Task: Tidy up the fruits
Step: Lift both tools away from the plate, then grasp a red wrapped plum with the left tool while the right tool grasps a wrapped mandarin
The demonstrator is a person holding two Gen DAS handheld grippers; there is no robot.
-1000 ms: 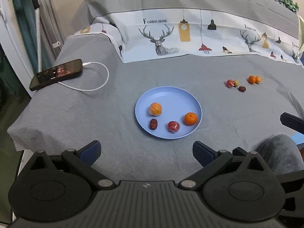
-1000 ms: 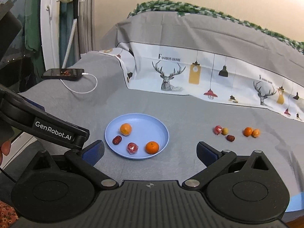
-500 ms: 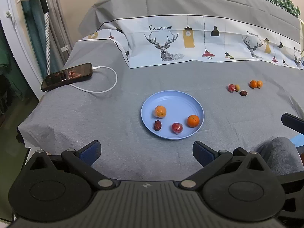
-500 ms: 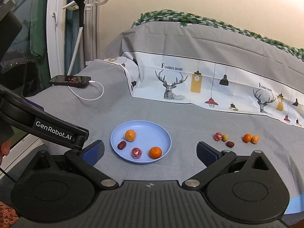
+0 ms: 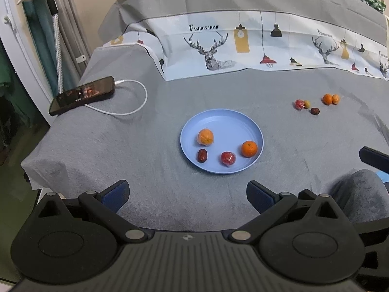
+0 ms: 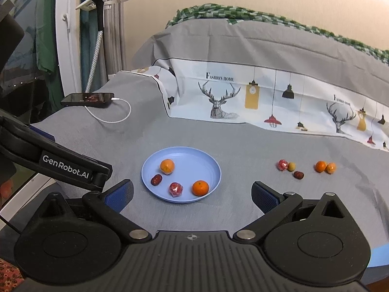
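A blue plate (image 5: 245, 121) (image 6: 211, 163) sits mid-table on the grey cloth. It holds a wrapped orange (image 5: 205, 136), a plain orange (image 5: 249, 148), a red wrapped fruit (image 5: 228, 158) and a dark date (image 5: 201, 155). Loose fruits lie to the right on the cloth: a red wrapped one (image 5: 299, 104), a small yellow-green one (image 5: 307, 103), a date (image 5: 315, 111) and two small oranges (image 5: 327, 99). My left gripper (image 5: 187, 196) is open and empty, near the table's front edge. My right gripper (image 6: 192, 196) is open and empty, short of the plate.
A black phone (image 5: 82, 95) with a white charging cable (image 5: 136, 102) lies at the far left. A printed deer cloth (image 5: 243, 46) covers the raised back. The left gripper's body (image 6: 60, 165) shows at the left of the right wrist view.
Both grippers have drawn back and lifted a little from the table; the plate and fruits look smaller and farther. Nothing on the table has moved.
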